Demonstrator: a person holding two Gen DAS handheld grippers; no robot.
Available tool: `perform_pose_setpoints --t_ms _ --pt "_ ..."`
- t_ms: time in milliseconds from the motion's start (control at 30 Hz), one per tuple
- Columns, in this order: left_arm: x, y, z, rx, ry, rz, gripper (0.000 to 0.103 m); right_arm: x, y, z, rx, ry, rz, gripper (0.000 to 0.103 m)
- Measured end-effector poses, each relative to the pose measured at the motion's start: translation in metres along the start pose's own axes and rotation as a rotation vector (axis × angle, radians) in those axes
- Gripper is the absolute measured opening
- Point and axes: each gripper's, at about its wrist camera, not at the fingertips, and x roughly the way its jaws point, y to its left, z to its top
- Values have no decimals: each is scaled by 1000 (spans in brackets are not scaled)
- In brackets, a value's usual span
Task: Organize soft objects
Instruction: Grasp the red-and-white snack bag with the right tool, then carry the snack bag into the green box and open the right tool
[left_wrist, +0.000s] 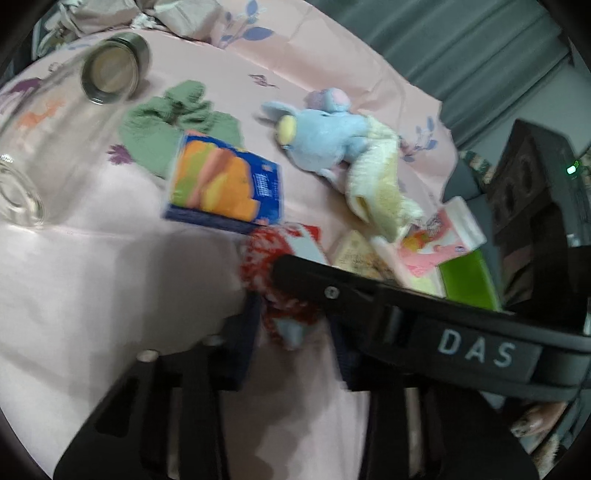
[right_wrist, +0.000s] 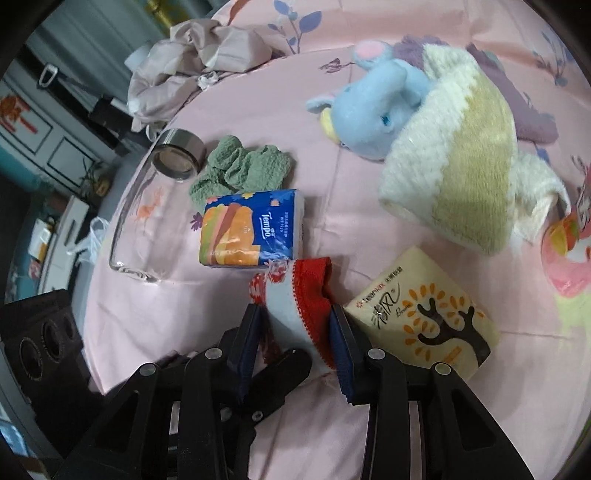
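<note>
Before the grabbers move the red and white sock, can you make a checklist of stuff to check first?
1. Right gripper on the red and white sock: ok, both pads press its sides.
2. Left gripper on the same sock: cannot tell, that view is blurred and the other gripper crosses it.
3. Blue tissue pack clear of the sock: not ok, the sock's far end meets the pack's near edge.
4. Yellow tissue pack clear of the right finger: not ok, it lies right against it.
5. Glass jar out of the way: ok, it lies on its side, off to the left.
6. Blue plush elephant and cream knit hat: ok, well beyond the sock.
</note>
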Motion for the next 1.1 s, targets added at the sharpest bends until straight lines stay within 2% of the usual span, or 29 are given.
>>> perform_pose_setpoints --t_ms 133,267,400,533,767,867,1033,1100 --pt "-14 -22 -3 88 -28 37 25 -16 -3 -2 19 -63 56 36" --pt "-33 -51 -2 169 -72 17 25 -51 -1 -12 22 -156 65 36" --pt "-45 -97 3 278 -112 -24 25 -100 -10 -18 41 -262 63 36" --pt "-36 -146 3 380 -103 -91 25 -146 -35 -27 106 -373 39 36" --pt "-1 -226 -9 548 -27 -208 25 -215 -107 -58 311 -555 -10 36" --pt "17 -255 -16 600 14 -251 25 -230 -132 -70 402 -604 -49 36" --pt "50 -285 -29 662 81 -287 25 -251 -176 -83 541 -652 -87 36" --pt "69 -290 -34 670 130 -284 25 -249 -194 -85 603 -639 -113 36"
